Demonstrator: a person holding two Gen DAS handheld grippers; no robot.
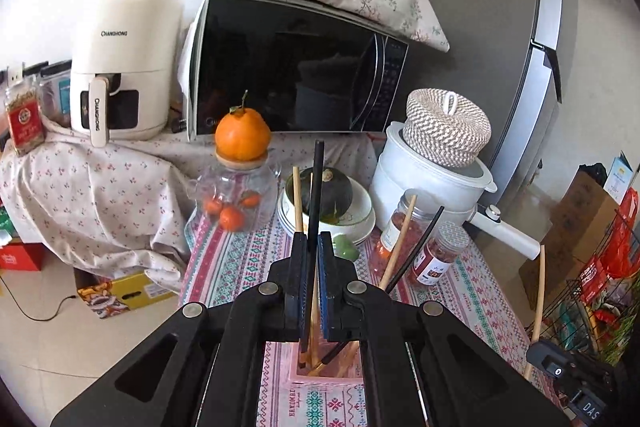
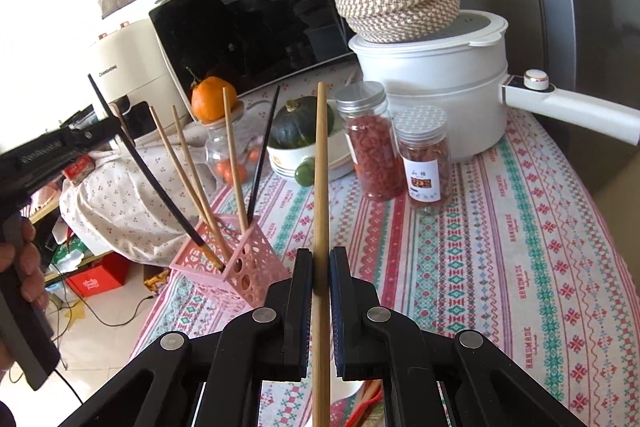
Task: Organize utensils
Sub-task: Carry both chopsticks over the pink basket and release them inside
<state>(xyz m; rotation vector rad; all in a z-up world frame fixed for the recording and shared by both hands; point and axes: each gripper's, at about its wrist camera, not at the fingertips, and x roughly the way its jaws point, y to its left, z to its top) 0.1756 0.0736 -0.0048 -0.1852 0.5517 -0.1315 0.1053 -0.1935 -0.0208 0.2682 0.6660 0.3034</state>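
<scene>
A pink lattice utensil holder point(image 2: 230, 263) stands on the patterned tablecloth near the table's left edge, with several wooden and black chopsticks in it. My left gripper point(image 1: 314, 243) is shut on a black chopstick point(image 1: 315, 195) held upright, its lower tip inside the holder point(image 1: 320, 371). In the right wrist view this black chopstick point(image 2: 136, 163) leans into the holder from the left. My right gripper point(image 2: 321, 259) is shut on a wooden chopstick point(image 2: 320, 163), held upright to the right of the holder; it also shows in the left wrist view point(image 1: 538, 303).
Two jars of red snacks point(image 2: 376, 151) stand behind. A bowl with a dark green squash point(image 2: 298, 131), a glass jar topped by an orange point(image 2: 224, 139), a white pot point(image 2: 436, 75) with a woven lid, a microwave point(image 2: 256, 15) and an air fryer point(image 1: 124, 67) line the back.
</scene>
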